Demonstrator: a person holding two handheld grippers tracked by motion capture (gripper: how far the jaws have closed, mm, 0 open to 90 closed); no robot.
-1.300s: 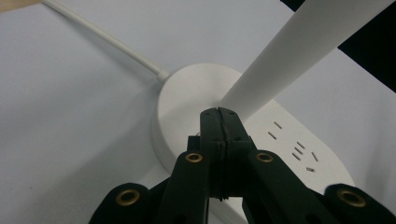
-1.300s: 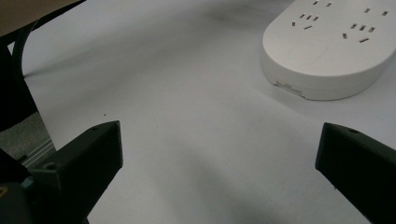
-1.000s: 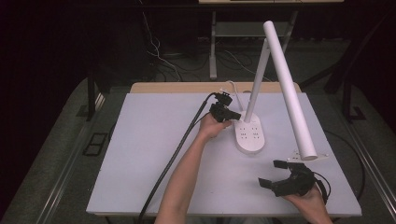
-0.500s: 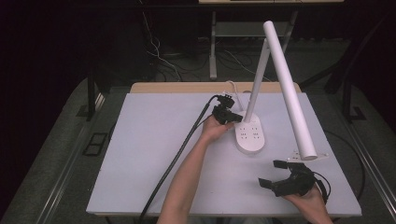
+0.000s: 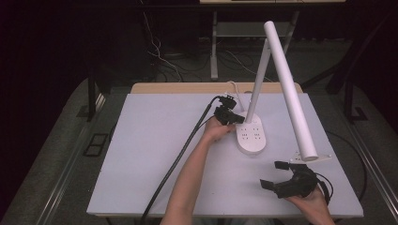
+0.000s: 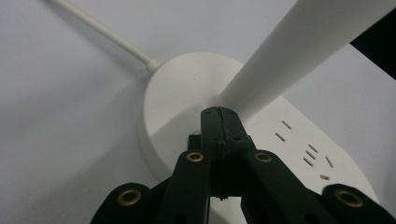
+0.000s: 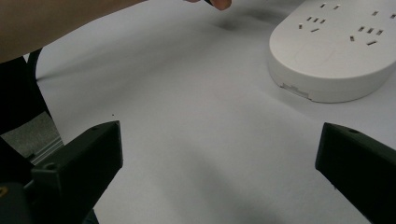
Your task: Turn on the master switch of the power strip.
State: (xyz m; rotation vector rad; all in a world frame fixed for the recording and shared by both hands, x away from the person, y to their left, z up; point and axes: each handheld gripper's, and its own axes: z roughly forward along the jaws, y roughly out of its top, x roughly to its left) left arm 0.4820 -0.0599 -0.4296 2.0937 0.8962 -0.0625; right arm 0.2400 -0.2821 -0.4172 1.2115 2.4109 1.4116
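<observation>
Left forearm stretched forward and slightly rightward across the grey worktop, hand well out from the near edge, wrapped around the left gripper. Black cable trailing back along the forearm toward the near edge. Gripper pointing right, at the foot of the white lamp. Jaws pressed together, nothing between them, seen plainly in the left gripper view: the closed tips sitting on the round end of the base, right against the spot where the stem rises. Touching the base there, or very nearly; hard to tell which. White cord running off the base toward the upper left of that view, socket slots on the long part of the base to the right.

Lamp standing right of the worktop's middle, toward the far side, stem leaning up and back, long tubular head slanting down toward the near right.

Right hand low at the near right edge, palm under the right gripper, aimed left and away toward the lamp base. Jaws spread wide apart, empty, hanging over bare worktop; base lying ahead of them, well apart, in the right gripper view.
</observation>
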